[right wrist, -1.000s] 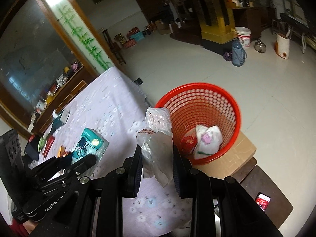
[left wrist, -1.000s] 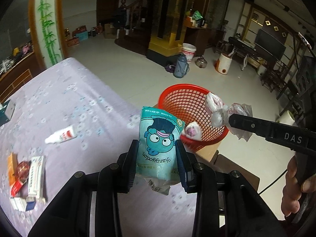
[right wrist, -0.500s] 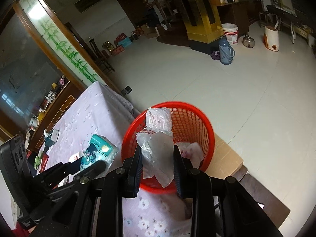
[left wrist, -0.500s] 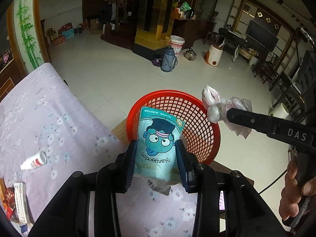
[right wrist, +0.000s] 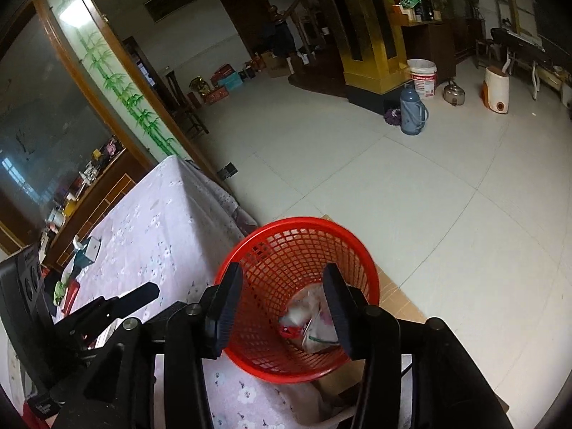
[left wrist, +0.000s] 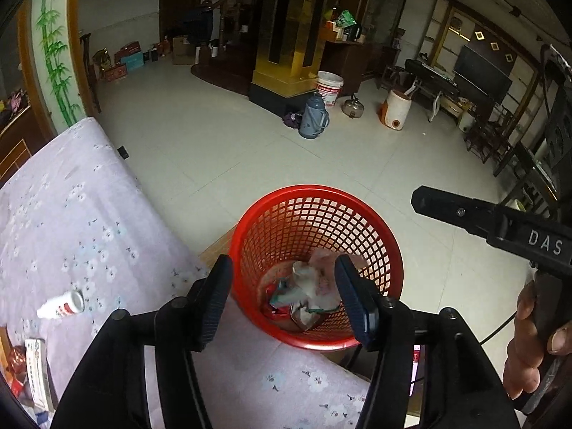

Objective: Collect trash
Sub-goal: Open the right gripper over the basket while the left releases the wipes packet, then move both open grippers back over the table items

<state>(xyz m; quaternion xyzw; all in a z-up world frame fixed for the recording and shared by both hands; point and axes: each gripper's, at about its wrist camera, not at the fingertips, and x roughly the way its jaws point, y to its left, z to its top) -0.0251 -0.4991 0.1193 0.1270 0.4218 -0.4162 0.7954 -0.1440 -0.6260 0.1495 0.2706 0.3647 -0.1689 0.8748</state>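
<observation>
Packets dropped; both tools (left wrist: 284,295) gape over basket (left wrist: 379,221).

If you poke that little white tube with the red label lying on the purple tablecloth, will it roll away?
Probably yes: the small white tube with the red label looks round and lies on its side, so a sideways poke would likely roll it. It looks small, so probably light. The flowered purple tablecloth looks soft and may slow it.
</observation>
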